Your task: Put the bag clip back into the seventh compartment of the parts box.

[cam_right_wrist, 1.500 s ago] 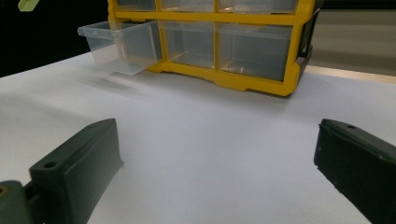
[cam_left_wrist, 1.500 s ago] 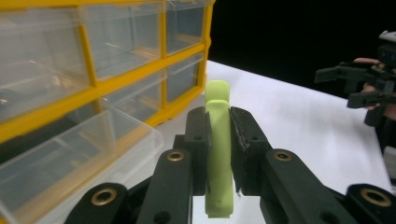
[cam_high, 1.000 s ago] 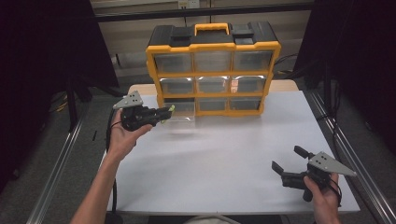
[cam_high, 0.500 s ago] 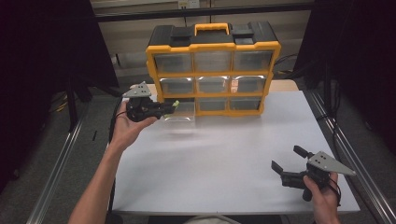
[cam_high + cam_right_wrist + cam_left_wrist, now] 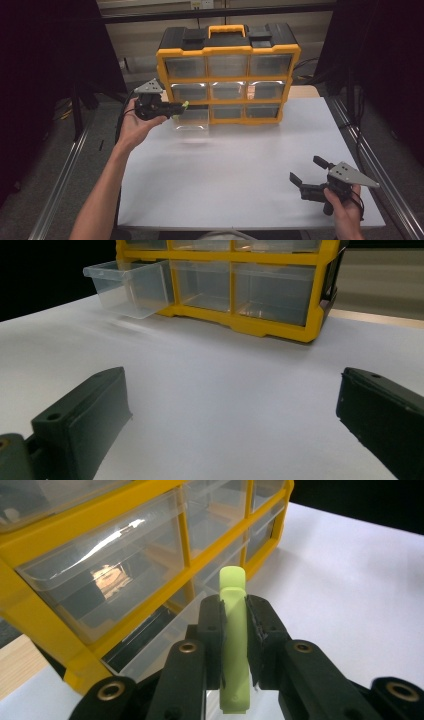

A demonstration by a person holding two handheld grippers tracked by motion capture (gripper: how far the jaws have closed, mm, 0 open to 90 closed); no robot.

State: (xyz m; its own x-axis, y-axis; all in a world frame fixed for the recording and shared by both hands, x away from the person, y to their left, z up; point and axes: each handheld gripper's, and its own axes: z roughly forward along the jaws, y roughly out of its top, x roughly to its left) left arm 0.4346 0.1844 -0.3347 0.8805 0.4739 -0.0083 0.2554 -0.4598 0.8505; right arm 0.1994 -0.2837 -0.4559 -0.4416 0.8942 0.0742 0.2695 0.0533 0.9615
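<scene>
Yellow plastic frames the drawer cabinet (image 5: 227, 75) at the far edge of the white desk (image 5: 235, 170); it has a black top, a yellow carry handle and three rows of three clear drawers. Its bottom-left drawer (image 5: 191, 119) is pulled out toward the person, and in the right gripper view that drawer (image 5: 129, 286) juts clear of the cabinet front above the desk surface.

In the high view the left gripper (image 5: 176, 107) is held up beside the cabinet's left end, level with the lower rows, with its tip just over the open drawer. Its jaws are clamped on a pale green cylindrical piece (image 5: 184, 104). In the left gripper view the green piece (image 5: 234, 630) stands lengthwise between the two black jaws, its rounded end poking out past their tips, and the left gripper (image 5: 234, 625) points down at the open drawer's clear wall and the cabinet's yellow frame (image 5: 120, 545). A middle-row drawer beside it holds something pale that is too blurred to identify.

The right gripper (image 5: 310, 170) sits low near the desk's near right corner, well apart from the cabinet, held by the person's right hand (image 5: 345, 212). Its jaws are spread wide with nothing between them, as the right gripper view confirms: the right gripper (image 5: 232, 405) shows bare white desk between its two dark jaws.
</scene>
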